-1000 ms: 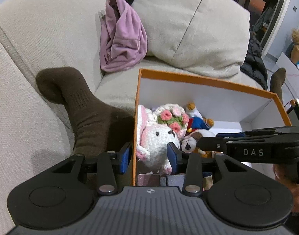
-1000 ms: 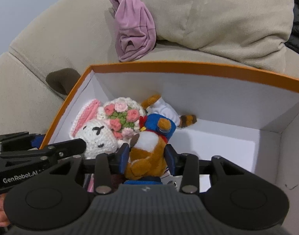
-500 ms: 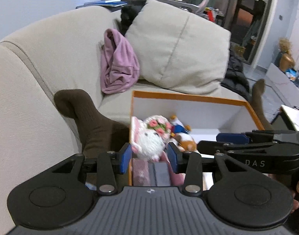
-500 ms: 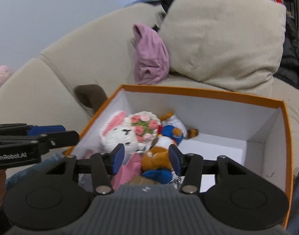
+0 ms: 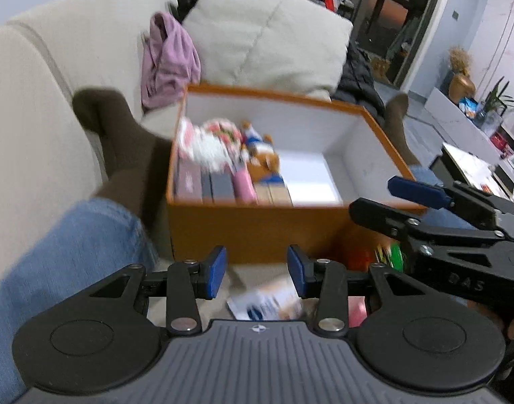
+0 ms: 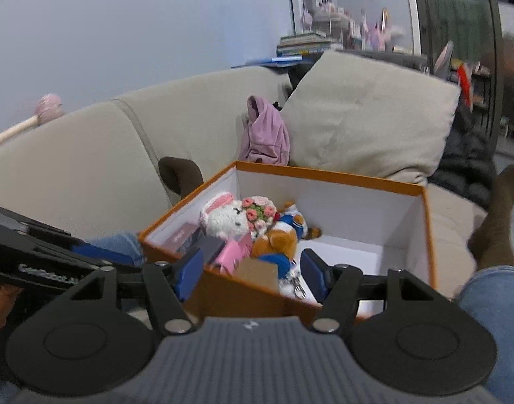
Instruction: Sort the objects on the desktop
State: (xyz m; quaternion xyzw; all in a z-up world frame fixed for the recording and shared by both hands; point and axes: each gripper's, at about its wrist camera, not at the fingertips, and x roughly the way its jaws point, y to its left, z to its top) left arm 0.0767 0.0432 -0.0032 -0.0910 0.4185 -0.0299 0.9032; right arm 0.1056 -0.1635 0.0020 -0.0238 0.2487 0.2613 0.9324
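Left view: left gripper (image 5: 256, 271) is held half spread, empty; the box (image 5: 250, 232) lies just ahead, loose items (image 5: 267, 303) below the pads.
Right view: right gripper (image 6: 249, 274) is opening, empty; toys (image 6: 253, 225) are packed in the box's (image 6: 331, 176) near-left corner, ahead.

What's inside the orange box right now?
In the orange box: a white crochet bunny with a flower bouquet, a brown plush toy, and small boxes packed along the near wall. Whatever is under the toys is hidden.
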